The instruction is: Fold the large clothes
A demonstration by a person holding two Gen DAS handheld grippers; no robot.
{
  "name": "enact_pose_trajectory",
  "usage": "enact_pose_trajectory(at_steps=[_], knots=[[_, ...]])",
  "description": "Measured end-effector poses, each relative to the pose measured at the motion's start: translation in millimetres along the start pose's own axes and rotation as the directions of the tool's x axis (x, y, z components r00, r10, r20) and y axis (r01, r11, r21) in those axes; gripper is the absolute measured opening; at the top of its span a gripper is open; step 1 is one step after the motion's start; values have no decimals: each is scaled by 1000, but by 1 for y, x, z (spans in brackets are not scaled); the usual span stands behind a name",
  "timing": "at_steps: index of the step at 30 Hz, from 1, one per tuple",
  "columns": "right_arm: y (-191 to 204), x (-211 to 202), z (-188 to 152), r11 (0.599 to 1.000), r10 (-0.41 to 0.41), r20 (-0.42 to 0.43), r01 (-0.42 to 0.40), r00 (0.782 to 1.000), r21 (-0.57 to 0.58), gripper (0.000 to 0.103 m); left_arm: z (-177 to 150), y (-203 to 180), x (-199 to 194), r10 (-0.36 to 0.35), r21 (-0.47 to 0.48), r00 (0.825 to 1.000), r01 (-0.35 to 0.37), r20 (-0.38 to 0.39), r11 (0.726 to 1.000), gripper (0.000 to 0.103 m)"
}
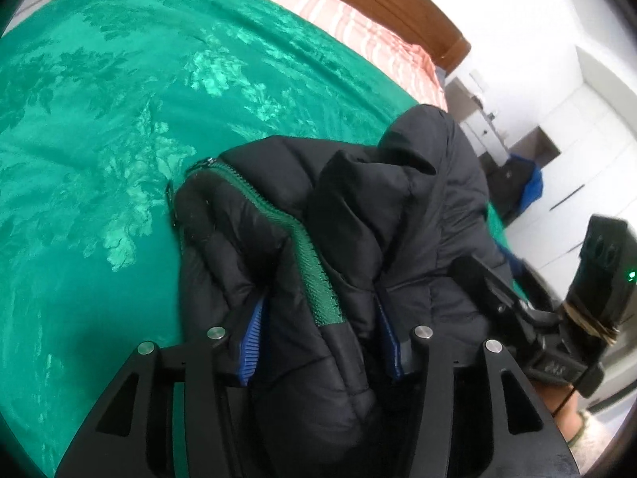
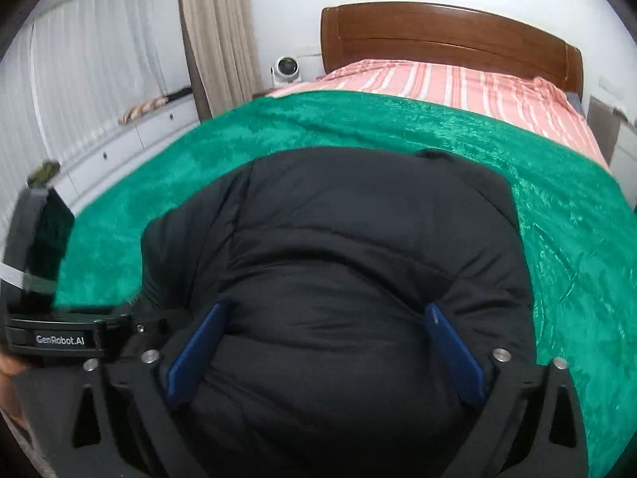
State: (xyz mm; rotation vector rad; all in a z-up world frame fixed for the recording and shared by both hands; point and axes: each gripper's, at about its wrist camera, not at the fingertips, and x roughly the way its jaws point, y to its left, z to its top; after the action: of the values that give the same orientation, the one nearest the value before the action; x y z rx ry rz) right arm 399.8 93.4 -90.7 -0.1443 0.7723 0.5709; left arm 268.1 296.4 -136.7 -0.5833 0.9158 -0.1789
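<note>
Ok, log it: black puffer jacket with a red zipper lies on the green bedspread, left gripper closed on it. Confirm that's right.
Not quite: the zipper is green, not red, as the left wrist view shows. The rest stands: the black puffer jacket lies on the green bedspread, and the left gripper is closed on a bunched fold of it.

Jacket (image 2: 338, 247) on blanket (image 2: 577, 219), headboard (image 2: 450, 32) behind
</note>
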Motion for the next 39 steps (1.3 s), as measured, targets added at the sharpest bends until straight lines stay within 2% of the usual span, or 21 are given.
enact_pose_trajectory(at_steps=[4, 8, 10, 13, 15, 16, 17, 18, 19, 23, 26, 28, 31, 33, 39], knots=[[-3, 11, -6, 1000, 3, 4, -3, 1000, 2, 103, 4, 1, 9, 12, -4, 1000, -12, -5, 1000, 50], [-9, 19, -10, 1000, 10, 20, -10, 1000, 5, 103, 6, -7, 13, 57, 23, 998, -56, -11, 998, 51], [-3, 4, -9, 1000, 11, 4, -11, 1000, -20, 103, 7, -10, 7, 65, 29, 998, -64, -28, 998, 51], [16, -44, -13, 998, 36, 47, -33, 998, -58, 102, 11, -12, -5, 83, 36, 995, -81, -52, 996, 61], [38, -76, -29, 991, 47, 74, -38, 996, -126, 102, 12, -14, -12, 87, 55, 994, -84, -62, 995, 71], [48, -81, -37, 986, 37, 71, -24, 997, -167, 102, 13, -15, -15, 87, 62, 994, -83, -65, 995, 73], [64, -81, -54, 972, -3, 61, 17, 998, -236, 102, 13, -14, -19, 89, 66, 994, -85, -67, 994, 78], [72, -76, -64, 961, -32, 60, 48, 998, -274, 102, 13, -13, -21, 95, 65, 993, -91, -67, 994, 85], [78, -68, -74, 950, -65, 67, 82, 996, -301, 102, 12, -12, -22, 105, 63, 992, -101, -69, 993, 88], [96, -46, -98, 901, -156, 137, 198, 978, -386, 103, 1, 1, -11, 128, 22, 988, -126, -86, 992, 91], [99, -40, -103, 881, -173, 163, 226, 971, -415, 103, -5, 12, 2, 126, -45, 988, -130, -89, 990, 97], [94, -42, -101, 893, -158, 146, 204, 977, -402, 103, -7, 14, 0, 111, -80, 991, -117, -76, 990, 98], [81, -63, -91, 924, -124, 100, 152, 987, -352, 102, -18, 8, -28, 77, -88, 997, -77, -2, 993, 97], [74, -86, -88, 936, -146, 90, 167, 985, -310, 102, -29, 9, -50, 59, -83, 997, -55, 43, 995, 98], [56, -140, -98, 943, -235, 37, 237, 971, -234, 102, -68, 22, -96, 216, -29, 970, -214, 111, 976, 99]])
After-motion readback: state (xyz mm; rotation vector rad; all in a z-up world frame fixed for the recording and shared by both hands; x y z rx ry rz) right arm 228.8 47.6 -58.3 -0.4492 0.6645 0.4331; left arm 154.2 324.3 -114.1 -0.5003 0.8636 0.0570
